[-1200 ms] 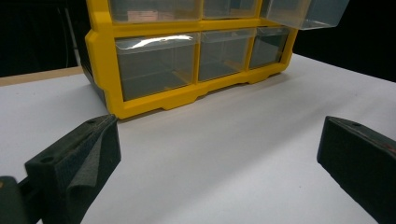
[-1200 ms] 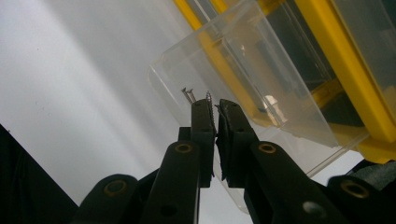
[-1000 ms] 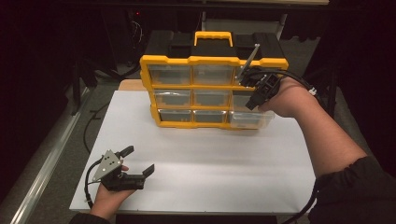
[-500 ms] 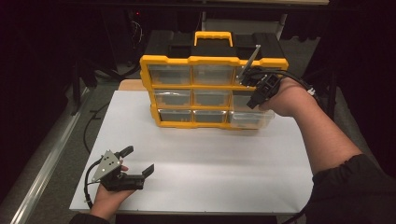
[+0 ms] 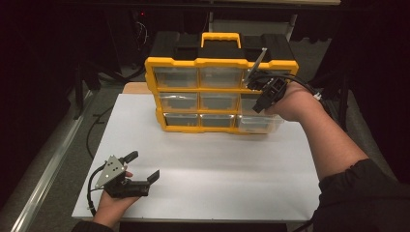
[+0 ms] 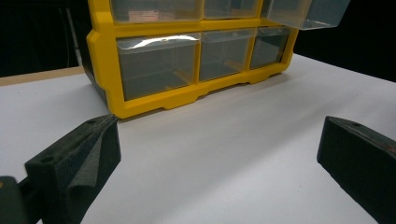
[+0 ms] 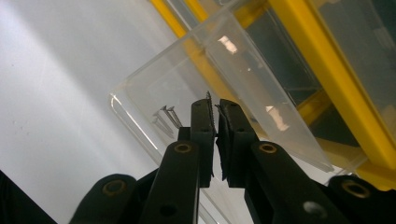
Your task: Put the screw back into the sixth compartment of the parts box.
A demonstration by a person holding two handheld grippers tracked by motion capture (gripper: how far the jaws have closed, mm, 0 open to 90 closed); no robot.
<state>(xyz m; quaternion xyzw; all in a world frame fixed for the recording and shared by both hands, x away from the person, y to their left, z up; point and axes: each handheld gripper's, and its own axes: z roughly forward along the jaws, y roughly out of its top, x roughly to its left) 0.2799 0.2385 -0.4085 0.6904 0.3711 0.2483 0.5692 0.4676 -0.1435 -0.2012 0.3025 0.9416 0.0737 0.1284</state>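
A yellow-framed organiser (image 5: 220, 63) with clear drawers stands at the back of the white table (image 5: 217, 169). Its bottom-right drawer (image 5: 258, 123) is pulled out. My right gripper (image 5: 257, 107) hangs just above that drawer, pointing down into it. In the right gripper view the jaws (image 7: 215, 112) are shut on a small threaded screw (image 7: 208, 100), over the clear drawer (image 7: 187, 79), where a few more screws (image 7: 168, 116) lie. My left gripper (image 5: 142, 165) rests open near the table's front left corner. Nothing lies between its jaws (image 6: 219, 154), and it faces the organiser (image 6: 154, 100).
A black case with a yellow handle (image 5: 221, 38) stands behind the organiser. White tabletop stretches between the organiser and my left gripper. A wooden edge (image 5: 135, 88) shows at the table's back left, with dark floor and cables beyond.
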